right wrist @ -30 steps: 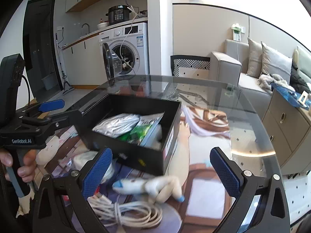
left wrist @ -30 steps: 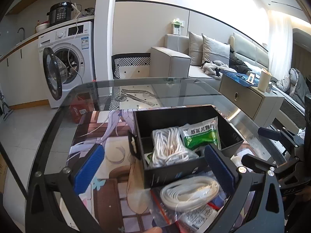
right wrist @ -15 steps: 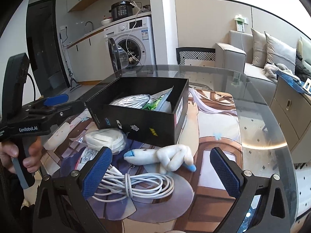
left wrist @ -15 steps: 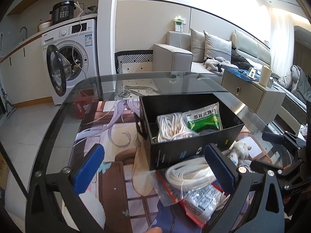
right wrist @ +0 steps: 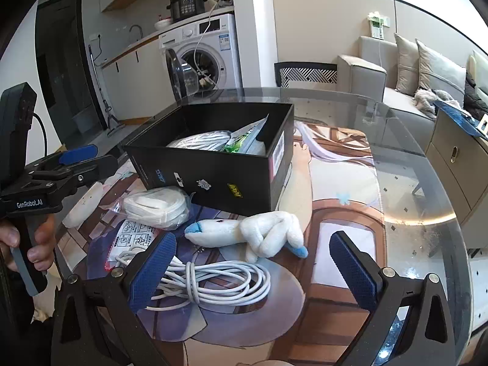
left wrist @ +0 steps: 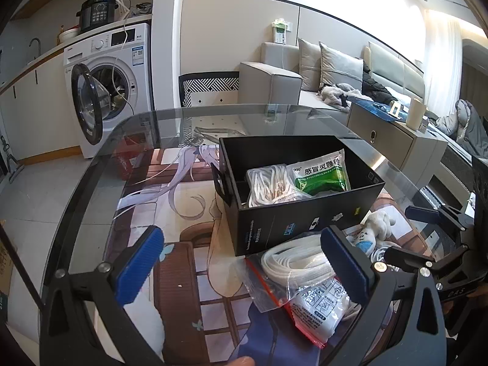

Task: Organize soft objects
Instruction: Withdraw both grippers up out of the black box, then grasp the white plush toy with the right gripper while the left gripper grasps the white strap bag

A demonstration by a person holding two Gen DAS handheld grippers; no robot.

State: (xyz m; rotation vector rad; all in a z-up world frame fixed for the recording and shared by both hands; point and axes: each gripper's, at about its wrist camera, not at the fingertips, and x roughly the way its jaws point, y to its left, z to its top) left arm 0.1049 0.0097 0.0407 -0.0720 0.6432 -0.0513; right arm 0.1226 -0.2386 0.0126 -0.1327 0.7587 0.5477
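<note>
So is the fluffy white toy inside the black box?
No, the white plush toy lies on the table mat in front of the black box, outside it.

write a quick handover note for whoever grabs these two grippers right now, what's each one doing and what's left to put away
Left gripper: open, holding nothing, hovering near the bagged white strap.
Right gripper: open, holding nothing, above the coiled white cable and plush toy.
Black box sits on the glass table. Already inside: a bagged white cord bundle and a green sachet.
Still outside, in front of the box: the bagged strap, a printed packet under it, the plush toy and the coiled cable.
Left to do: move those into the box.
</note>
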